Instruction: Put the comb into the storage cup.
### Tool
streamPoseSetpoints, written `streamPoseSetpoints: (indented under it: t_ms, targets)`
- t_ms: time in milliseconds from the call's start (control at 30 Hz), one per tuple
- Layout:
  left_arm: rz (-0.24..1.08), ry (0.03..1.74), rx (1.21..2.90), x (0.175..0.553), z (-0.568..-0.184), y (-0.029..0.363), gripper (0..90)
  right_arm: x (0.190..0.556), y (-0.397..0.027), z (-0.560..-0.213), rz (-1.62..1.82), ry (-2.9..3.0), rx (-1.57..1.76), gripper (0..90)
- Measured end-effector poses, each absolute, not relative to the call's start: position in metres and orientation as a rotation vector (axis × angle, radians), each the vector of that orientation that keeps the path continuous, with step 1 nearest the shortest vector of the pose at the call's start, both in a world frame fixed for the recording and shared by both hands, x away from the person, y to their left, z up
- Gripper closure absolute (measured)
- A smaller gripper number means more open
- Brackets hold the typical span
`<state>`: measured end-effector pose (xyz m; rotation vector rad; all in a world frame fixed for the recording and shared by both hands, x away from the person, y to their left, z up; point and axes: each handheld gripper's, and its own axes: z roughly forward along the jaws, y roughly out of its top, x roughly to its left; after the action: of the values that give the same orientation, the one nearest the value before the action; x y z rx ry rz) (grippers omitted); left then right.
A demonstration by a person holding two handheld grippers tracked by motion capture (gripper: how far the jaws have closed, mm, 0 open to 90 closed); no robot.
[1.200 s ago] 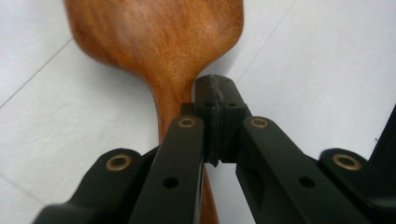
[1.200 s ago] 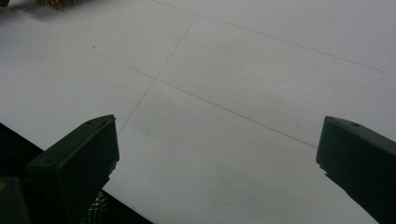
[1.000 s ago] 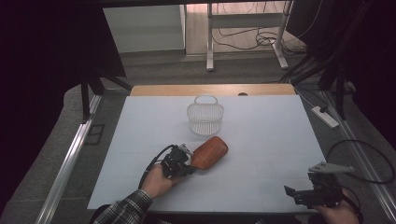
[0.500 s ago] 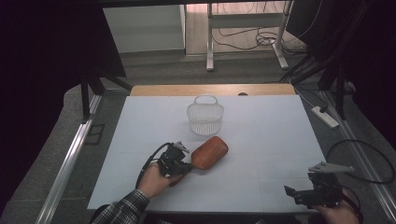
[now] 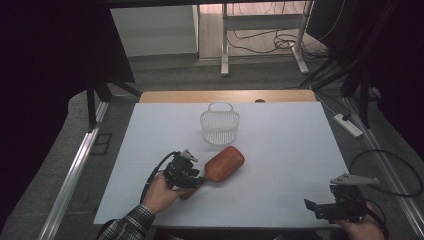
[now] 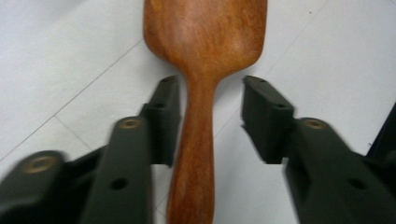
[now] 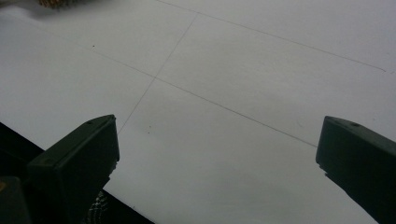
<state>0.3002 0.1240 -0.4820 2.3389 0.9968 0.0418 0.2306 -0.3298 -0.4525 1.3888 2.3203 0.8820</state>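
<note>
Wooden brush (image 6: pixel 205 42): lies flat on the white table (image 5: pixel 280 150), wide head toward the wire basket (image 5: pixel 219 126), handle toward the person
Long axis: runs straight out between the jaws of the left gripper (image 6: pixel 210 100), head beyond the tips
Left gripper jaws: they have just been opening; about half open now, the handle between them, one pad close beside it, the other clearly apart, so no grip
Right gripper (image 5: pixel 320 207): jaws wide open with nothing between, at the near right corner of the table, well apart from the brush
Nearer hand: the left one, by far
Basket: upright, empty as far as I see, just behind the brush head
In the way: nothing between brush and basket
</note>
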Motion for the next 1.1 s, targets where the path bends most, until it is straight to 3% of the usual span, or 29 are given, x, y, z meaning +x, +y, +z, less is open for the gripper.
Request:
streamPoseSetpoints:
  t_ms: [67, 167, 233, 500, 1100]
  targets:
    - [0.051, 1.008, 2.336, 0.3, -0.482, 0.125, 46.6, 0.231, -0.33, -0.453, 0.882, 2.32, 1.39, 0.0]
    - [0.069, 1.032, 2.33, 0.302, -0.483, 0.127, 28.5, 0.231, -0.33, -0.453, 0.881, 2.321, 1.39, 0.0]
    - [0.058, 1.041, 2.328, 0.303, -0.484, 0.128, 21.5, 0.231, -0.33, -0.453, 0.881, 2.32, 1.39, 0.0]
    - [0.031, 1.033, 2.376, 0.307, -0.488, 0.125, 1.4, 0.231, -0.33, -0.453, 0.877, 2.324, 1.389, 0.0]
    - [0.045, 0.977, 2.441, 0.311, -0.504, 0.105, 0.0, 0.231, -0.33, -0.453, 0.877, 2.329, 1.386, 0.0]
